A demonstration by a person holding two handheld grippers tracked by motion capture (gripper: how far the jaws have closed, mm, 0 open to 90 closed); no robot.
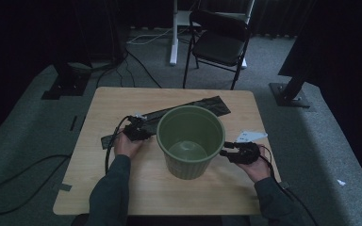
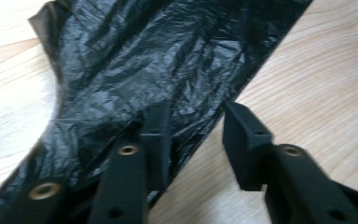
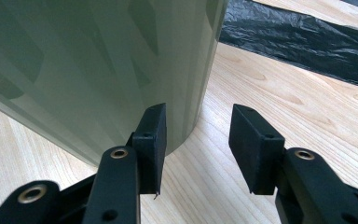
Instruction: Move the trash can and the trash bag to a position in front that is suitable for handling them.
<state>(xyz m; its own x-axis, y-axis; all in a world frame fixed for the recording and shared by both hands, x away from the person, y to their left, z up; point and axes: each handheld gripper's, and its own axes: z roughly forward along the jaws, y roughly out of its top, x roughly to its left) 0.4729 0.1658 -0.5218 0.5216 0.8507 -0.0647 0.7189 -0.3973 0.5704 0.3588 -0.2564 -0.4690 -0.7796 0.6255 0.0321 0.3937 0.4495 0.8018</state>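
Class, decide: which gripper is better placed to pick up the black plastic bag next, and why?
Left. The left gripper hovers open right over the black plastic bag; the right gripper sits beside the green bin.

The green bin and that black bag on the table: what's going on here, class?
A person at a wooden table holds a gripper in each hand. The left gripper is down over the edge of a flat black bag, fingers apart with one over the plastic and one over bare wood, not yet pinching it. The right gripper sits open beside the wall of the upright green bin, not holding it. The bag lies partly behind the bin, so lining it has not begun.
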